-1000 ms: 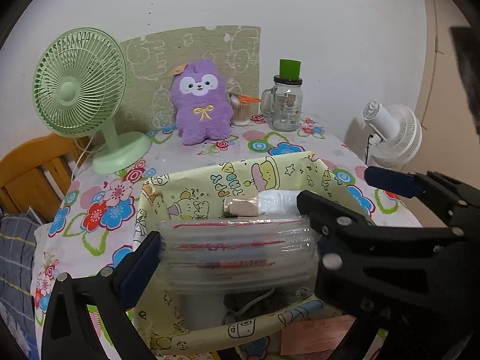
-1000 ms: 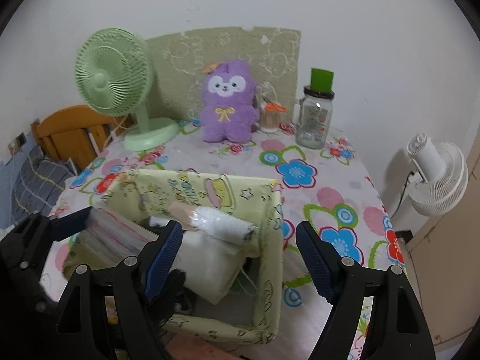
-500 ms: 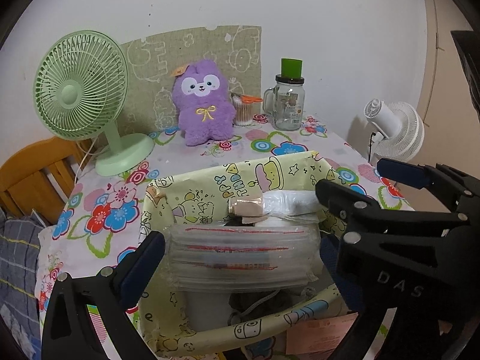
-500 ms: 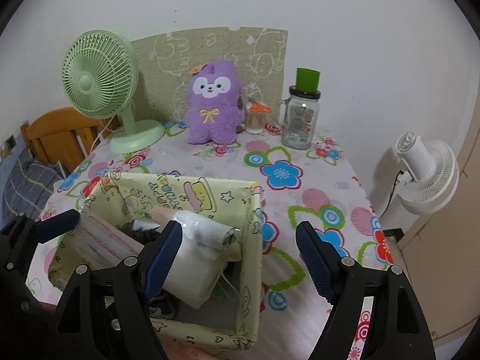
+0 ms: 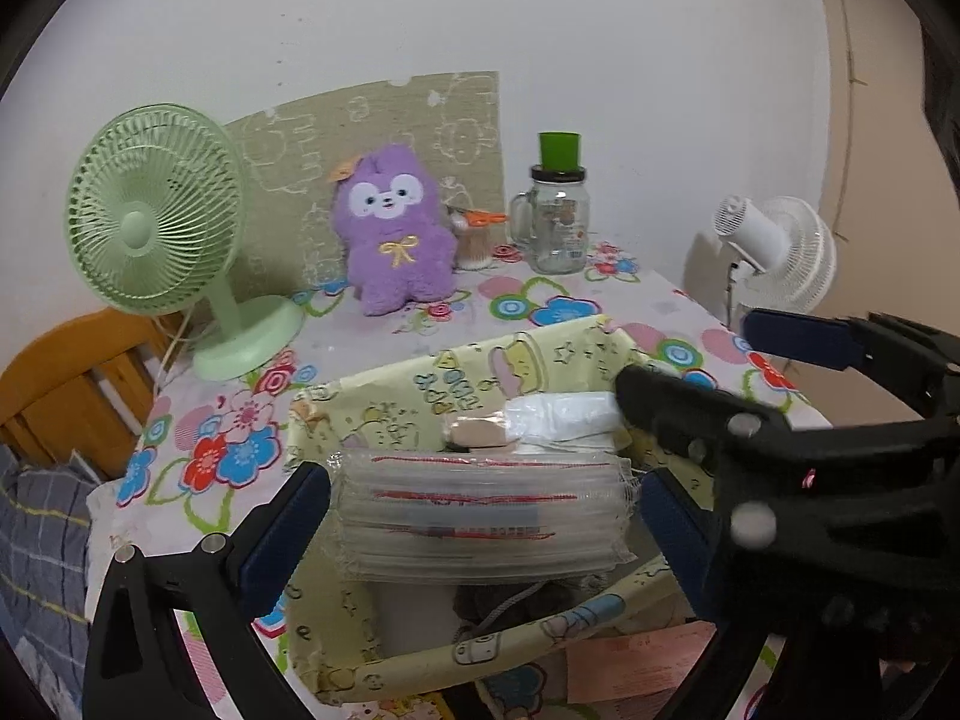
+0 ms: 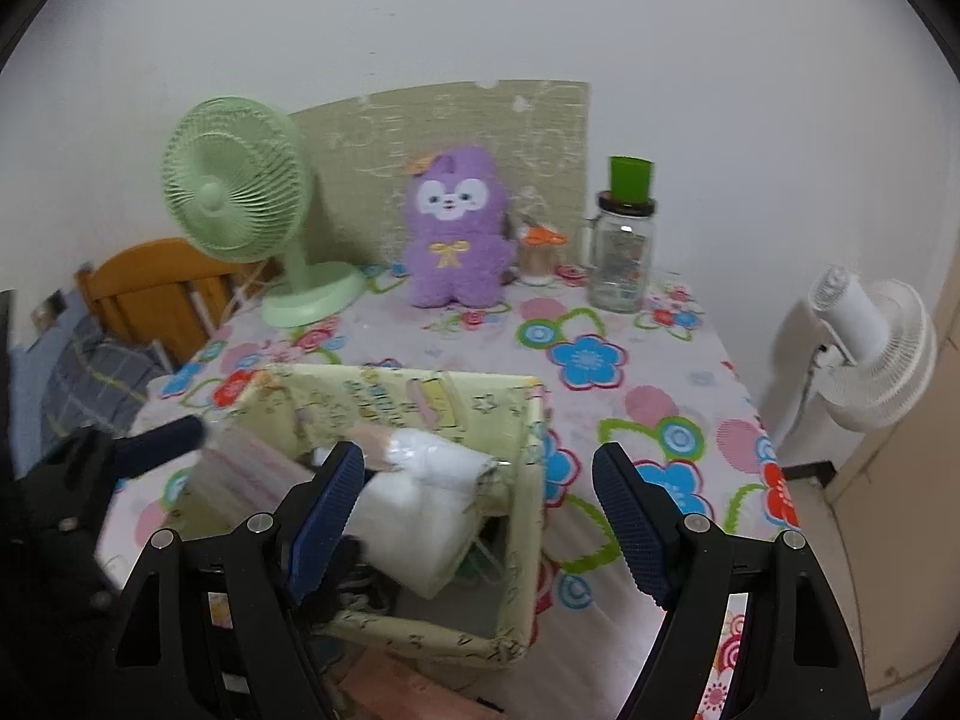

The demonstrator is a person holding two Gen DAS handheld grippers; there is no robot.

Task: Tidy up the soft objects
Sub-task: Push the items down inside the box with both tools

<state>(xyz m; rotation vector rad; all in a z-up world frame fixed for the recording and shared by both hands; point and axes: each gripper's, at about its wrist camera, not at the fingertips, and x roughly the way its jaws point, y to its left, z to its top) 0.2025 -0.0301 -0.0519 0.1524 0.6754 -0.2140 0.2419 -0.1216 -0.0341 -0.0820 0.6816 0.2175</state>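
My left gripper (image 5: pixel 480 510) is shut on a clear pack of zip bags with red lines (image 5: pixel 480 522), held over the yellow cartoon-print fabric basket (image 5: pixel 468 366). The basket holds a white wrapped bundle (image 5: pixel 564 414) and grey cord. My right gripper (image 6: pixel 480 498) is open and empty, above the basket's right side (image 6: pixel 528 480); it also shows in the left wrist view (image 5: pixel 798 372). The pack shows in the right wrist view (image 6: pixel 252 468). A purple plush toy (image 5: pixel 396 234) sits at the back of the table.
A green desk fan (image 5: pixel 162 222) stands back left. A glass jar with a green cup on top (image 5: pixel 558 216) and a cotton-swab pot (image 5: pixel 474 240) stand back right. A white fan (image 5: pixel 774 252) is beyond the table's right edge. A wooden chair (image 5: pixel 66 384) is at left.
Both grippers have pulled back and risen a little from the basket. The left one still holds the pack. The right one has stayed open.
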